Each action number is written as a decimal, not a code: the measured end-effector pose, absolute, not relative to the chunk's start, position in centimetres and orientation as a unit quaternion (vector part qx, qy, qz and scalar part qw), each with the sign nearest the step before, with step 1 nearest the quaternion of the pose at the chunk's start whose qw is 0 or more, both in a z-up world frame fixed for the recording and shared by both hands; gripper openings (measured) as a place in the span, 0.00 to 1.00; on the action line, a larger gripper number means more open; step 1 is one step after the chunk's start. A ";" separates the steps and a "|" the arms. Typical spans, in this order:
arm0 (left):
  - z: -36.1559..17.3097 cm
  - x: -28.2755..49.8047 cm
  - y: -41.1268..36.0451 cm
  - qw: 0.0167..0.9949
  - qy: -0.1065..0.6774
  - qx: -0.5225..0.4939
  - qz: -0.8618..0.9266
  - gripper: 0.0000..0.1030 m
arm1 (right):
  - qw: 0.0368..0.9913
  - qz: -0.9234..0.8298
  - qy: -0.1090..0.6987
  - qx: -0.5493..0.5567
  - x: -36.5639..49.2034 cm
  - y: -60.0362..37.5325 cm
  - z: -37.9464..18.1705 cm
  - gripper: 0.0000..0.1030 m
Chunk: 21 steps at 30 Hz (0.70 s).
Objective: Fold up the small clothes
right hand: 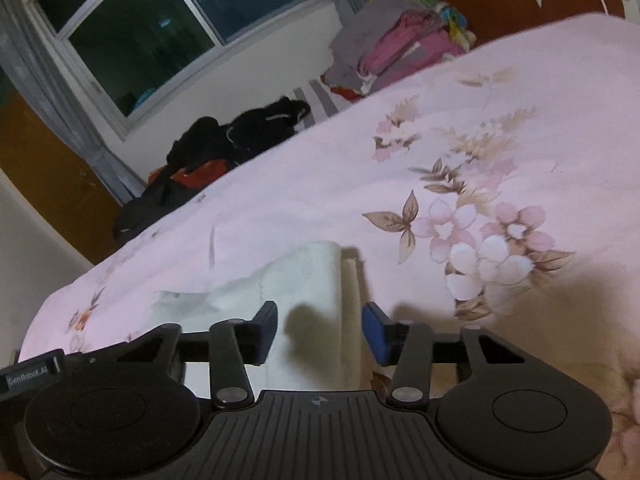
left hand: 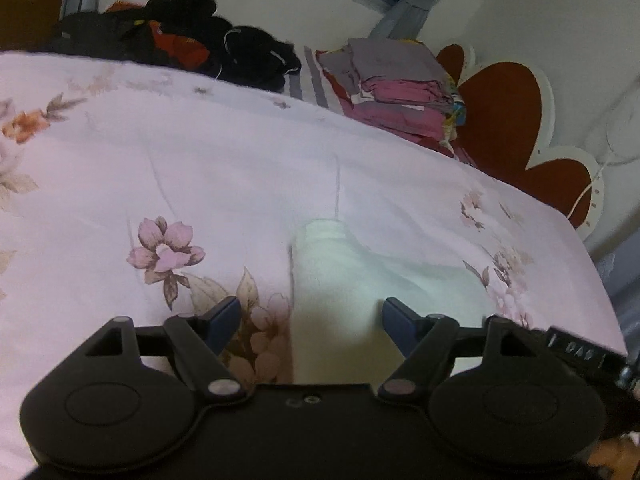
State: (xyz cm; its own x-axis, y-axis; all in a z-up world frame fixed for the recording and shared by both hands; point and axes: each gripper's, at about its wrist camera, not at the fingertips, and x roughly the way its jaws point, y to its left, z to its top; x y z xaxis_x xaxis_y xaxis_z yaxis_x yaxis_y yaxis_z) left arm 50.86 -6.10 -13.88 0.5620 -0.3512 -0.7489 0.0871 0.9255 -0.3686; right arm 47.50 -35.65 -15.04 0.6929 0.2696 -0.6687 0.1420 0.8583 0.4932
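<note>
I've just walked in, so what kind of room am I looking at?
Most likely a bedroom: a floral quilt spread over a bed, a padded headboard, and a stack of folded clothes by the curtained window.

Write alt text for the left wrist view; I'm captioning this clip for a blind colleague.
The open left gripper hovers over a small white garment lying on a pink floral bedspread, its blue-tipped fingers either side of the cloth without gripping it. Beyond lie a heap of dark clothes and a stack of folded clothes.
</note>
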 end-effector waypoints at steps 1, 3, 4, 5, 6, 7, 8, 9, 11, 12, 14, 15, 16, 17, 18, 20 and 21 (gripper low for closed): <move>-14.2 51.1 -6.1 0.869 0.454 -0.152 -0.125 0.75 | 0.879 0.036 0.396 0.263 47.8 -35.6 -15.5 0.37; -14.6 51.5 -5.9 0.866 0.457 -0.161 -0.126 0.74 | 0.872 0.044 0.403 0.273 47.7 -35.5 -16.1 0.16; -14.9 51.6 -5.9 0.863 0.459 -0.165 -0.129 0.73 | 0.875 0.044 0.399 0.270 47.5 -35.3 -15.9 0.14; -15.0 51.7 -5.9 0.862 0.461 -0.166 -0.132 0.72 | 0.880 0.047 0.394 0.262 47.2 -35.2 -15.7 0.07; -15.2 51.8 -6.0 0.860 0.462 -0.167 -0.136 0.72 | 0.884 0.050 0.387 0.256 46.7 -35.2 -15.4 0.06; -15.3 51.8 -6.0 0.859 0.463 -0.169 -0.138 0.71 | 0.888 0.052 0.379 0.256 46.2 -35.2 -15.1 0.06; -15.4 51.8 -5.9 0.858 0.464 -0.171 -0.141 0.71 | 0.891 0.049 0.373 0.253 45.6 -35.3 -15.1 0.06; -15.6 51.9 -6.0 0.857 0.465 -0.171 -0.144 0.72 | 0.894 0.038 0.378 0.236 45.3 -35.2 -15.6 0.06; -16.0 52.0 -6.3 0.857 0.468 -0.166 -0.142 0.76 | 0.897 0.024 0.381 0.221 44.8 -35.2 -16.7 0.06; -16.1 52.1 -6.3 0.859 0.466 -0.162 -0.137 0.79 | 0.897 0.022 0.380 0.226 44.8 -35.3 -16.7 0.06; -16.2 52.2 -6.3 0.861 0.465 -0.159 -0.130 0.80 | 0.899 0.020 0.377 0.221 45.0 -35.2 -16.1 0.06; -16.1 52.2 -6.3 0.861 0.466 -0.161 -0.129 0.80 | 0.903 0.018 0.371 0.215 45.1 -35.0 -15.6 0.06; -16.0 52.2 -6.2 0.861 0.465 -0.161 -0.128 0.79 | 0.908 0.015 0.365 0.207 45.2 -34.9 -15.1 0.06; -15.8 52.1 -6.3 0.864 0.462 -0.159 -0.126 0.78 | 0.913 0.014 0.356 0.200 45.2 -34.7 -14.5 0.07; -15.7 52.1 -6.4 0.865 0.460 -0.157 -0.126 0.78 | 0.917 0.016 0.346 0.197 45.3 -34.7 -14.0 0.07; -15.8 52.3 -6.6 0.864 0.461 -0.158 -0.124 0.78 | 0.925 0.022 0.332 0.184 45.8 -34.0 -13.1 0.07; -15.8 52.4 -6.7 0.863 0.462 -0.161 -0.124 0.78 | 0.927 0.029 0.330 0.174 46.3 -33.4 -12.7 0.07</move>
State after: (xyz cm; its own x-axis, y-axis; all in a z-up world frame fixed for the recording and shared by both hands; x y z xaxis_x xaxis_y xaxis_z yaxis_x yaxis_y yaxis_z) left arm 52.39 -6.67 -15.84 0.5419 -0.3621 -0.7584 0.0650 0.9178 -0.3917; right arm 46.29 -33.40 -12.70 0.7802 0.1691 -0.6023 0.0604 0.9379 0.3416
